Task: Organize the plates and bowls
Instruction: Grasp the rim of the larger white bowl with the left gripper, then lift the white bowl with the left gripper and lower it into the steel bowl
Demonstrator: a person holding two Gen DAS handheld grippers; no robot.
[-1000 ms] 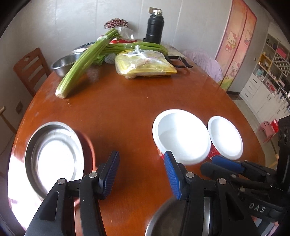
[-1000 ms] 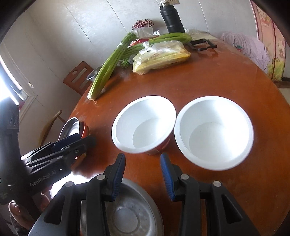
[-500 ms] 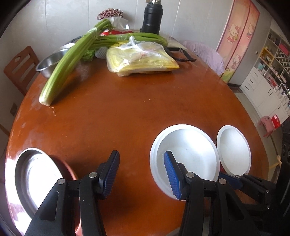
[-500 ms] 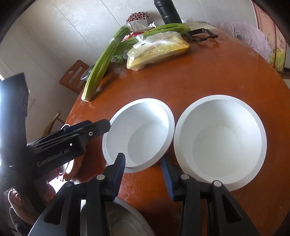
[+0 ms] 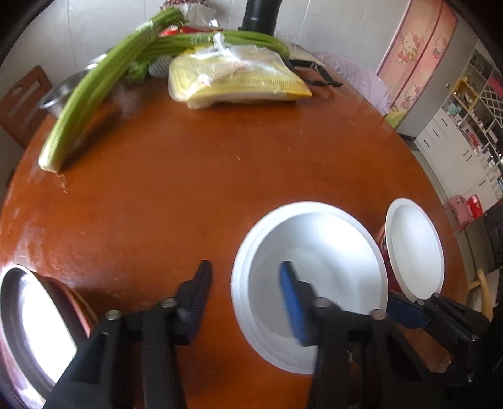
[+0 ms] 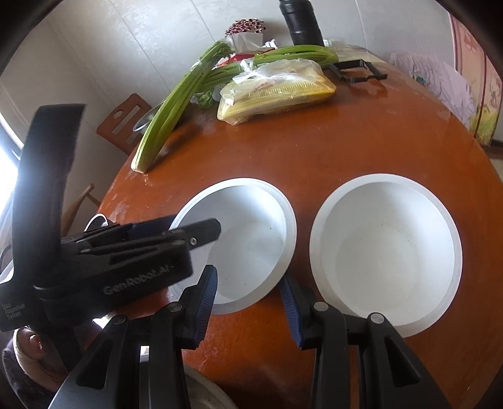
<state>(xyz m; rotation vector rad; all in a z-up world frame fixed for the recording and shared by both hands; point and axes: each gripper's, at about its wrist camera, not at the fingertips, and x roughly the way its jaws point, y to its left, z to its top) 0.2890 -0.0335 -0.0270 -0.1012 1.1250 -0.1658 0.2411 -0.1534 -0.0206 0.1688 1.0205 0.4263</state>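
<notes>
Two white bowls with red outsides stand side by side on the brown round table [image 5: 204,188]. My left gripper [image 5: 245,280] straddles the near-left rim of the left bowl [image 5: 314,267]: the blue pad is inside it, the other finger outside. Its jaws are closing, and a gap still shows on both sides of the rim. The right wrist view shows the left gripper [image 6: 195,228] over the left bowl [image 6: 251,226]. My right gripper [image 6: 248,283] hovers just short of that bowl's near rim, pads apart, nothing held. The right bowl [image 6: 386,248] is untouched. The right gripper [image 5: 405,311] shows at the lower right.
A steel plate [image 5: 28,330] lies at the near-left edge, another [image 6: 207,396] under my right gripper. At the far side lie celery [image 5: 94,94], a bagged yellow packet [image 5: 235,85], a black flask [image 6: 301,22] and a steel basin [image 5: 59,94]. A wooden chair [image 5: 22,100] stands behind.
My left gripper moved right and down from beside the steel plate to the left bowl, its blue pad now inside the rim, jaws narrower. The right gripper edged toward the bowls.
</notes>
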